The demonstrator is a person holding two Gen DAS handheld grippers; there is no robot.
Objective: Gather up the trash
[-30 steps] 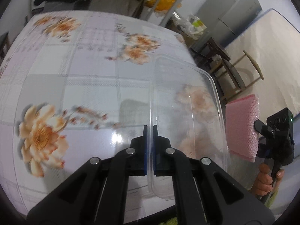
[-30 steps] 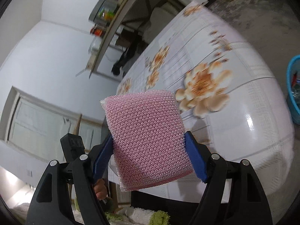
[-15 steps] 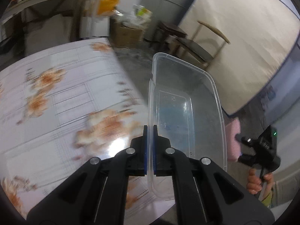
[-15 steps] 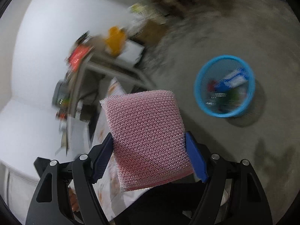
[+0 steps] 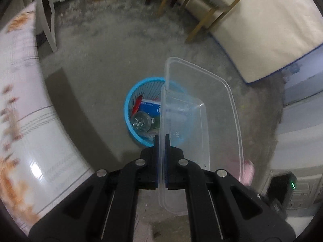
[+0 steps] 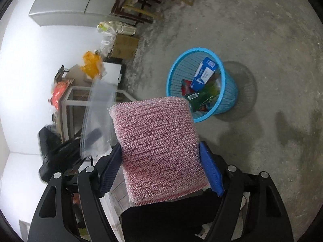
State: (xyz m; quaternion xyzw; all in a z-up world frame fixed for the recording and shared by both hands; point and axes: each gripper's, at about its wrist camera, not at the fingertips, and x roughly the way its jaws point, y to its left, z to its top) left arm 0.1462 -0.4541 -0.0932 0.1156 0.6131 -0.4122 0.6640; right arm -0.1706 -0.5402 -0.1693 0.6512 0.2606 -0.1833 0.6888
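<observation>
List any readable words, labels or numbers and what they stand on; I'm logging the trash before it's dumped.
"180", roughly, embossed on the clear plastic container; faint, so uncertain.
Print on the blue and white box in the blue basket: too blurred to read.
Barcode label on the green wrapper: too small to read.

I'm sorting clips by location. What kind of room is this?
Probably a lived-in utility or storage room of a home: bare concrete floor, a grey fridge by the wall, a table with a floral cloth, and a blue trash basket holding packaging.
</observation>
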